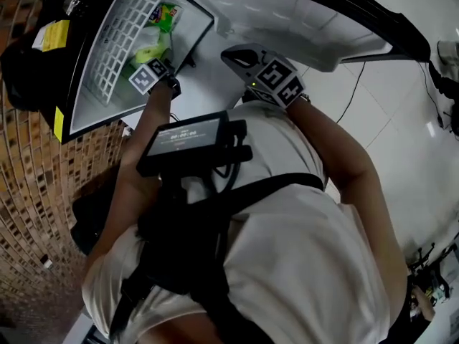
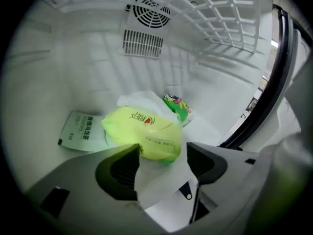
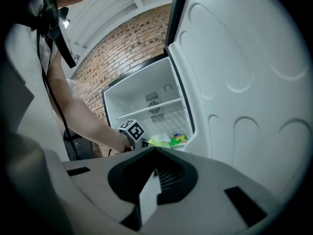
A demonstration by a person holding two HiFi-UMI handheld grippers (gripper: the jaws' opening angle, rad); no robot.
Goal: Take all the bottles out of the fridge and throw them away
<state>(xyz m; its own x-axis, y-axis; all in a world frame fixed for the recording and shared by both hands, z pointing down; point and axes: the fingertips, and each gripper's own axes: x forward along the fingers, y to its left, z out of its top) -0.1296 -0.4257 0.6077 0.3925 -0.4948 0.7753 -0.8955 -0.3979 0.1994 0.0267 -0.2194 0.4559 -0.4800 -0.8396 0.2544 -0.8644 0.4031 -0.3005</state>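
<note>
Fridge (image 2: pixel 73 58) open, left gripper (image 2: pixel 161 155) inside, jaws spread; yellow-green pack (image 2: pixel 142 131) just ahead between tips, not gripped. Right gripper (image 3: pixel 156 151) outside, jaws pressed together, empty.

The open door (image 3: pixel 234 82) leaves the fridge (image 3: pixel 142 94) front free. Inside, the wire shelf (image 2: pixel 220 18) caps the room overhead. A yellow pack (image 2: pixel 144 131) on white paper (image 2: pixel 156 180) lies right ahead of the left gripper's (image 2: pixel 162 151) parted jaws, blocking the straight way to the green item (image 2: pixel 177 106) behind it. Left of the pack the floor is open but for a leaflet (image 2: pixel 78 131) (lying flat).
</note>
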